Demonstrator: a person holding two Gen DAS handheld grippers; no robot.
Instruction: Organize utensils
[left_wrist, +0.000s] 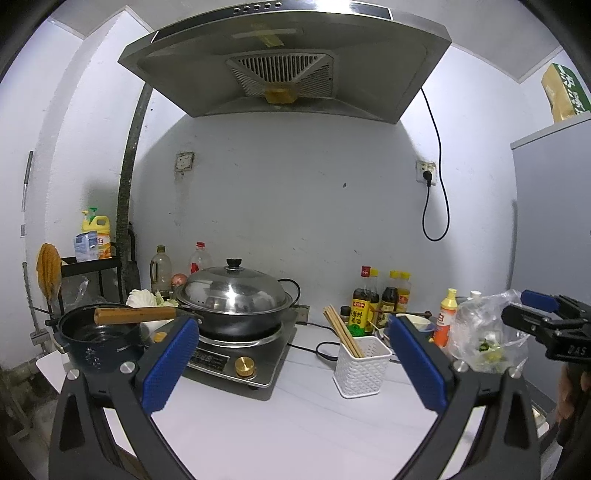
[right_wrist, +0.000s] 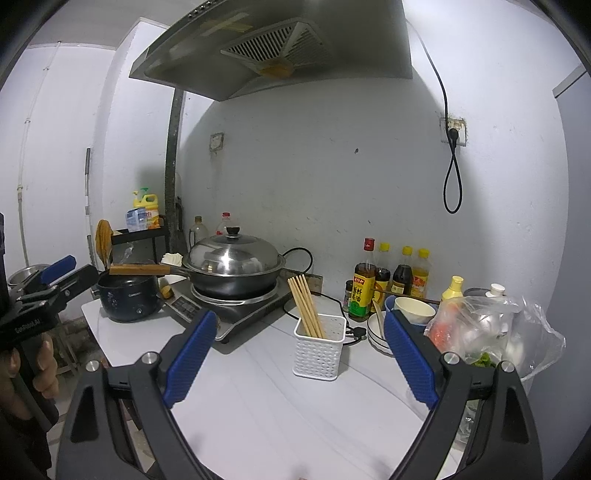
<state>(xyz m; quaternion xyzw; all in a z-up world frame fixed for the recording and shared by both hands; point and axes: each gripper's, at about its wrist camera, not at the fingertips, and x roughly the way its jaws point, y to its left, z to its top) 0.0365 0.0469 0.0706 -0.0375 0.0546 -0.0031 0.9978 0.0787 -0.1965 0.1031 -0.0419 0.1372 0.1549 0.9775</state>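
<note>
Chopsticks' (right_wrist: 307, 307) lower ends inside holder (right_wrist: 320, 350)

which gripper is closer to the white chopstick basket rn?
Right, slightly. The white basket sits centred ahead of the right gripper; for the left gripper it lies ahead, toward its right finger.

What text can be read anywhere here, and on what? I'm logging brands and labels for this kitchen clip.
"GenRoboAI", roughly, small and partly blurred: on the left gripper body, right wrist view.
"DAS": on the right gripper body, left wrist view.
Too small or blurred: sauce bottle label, dark blue pot lettering, yellow detergent jug label, induction cooktop panel, green box print.
</note>
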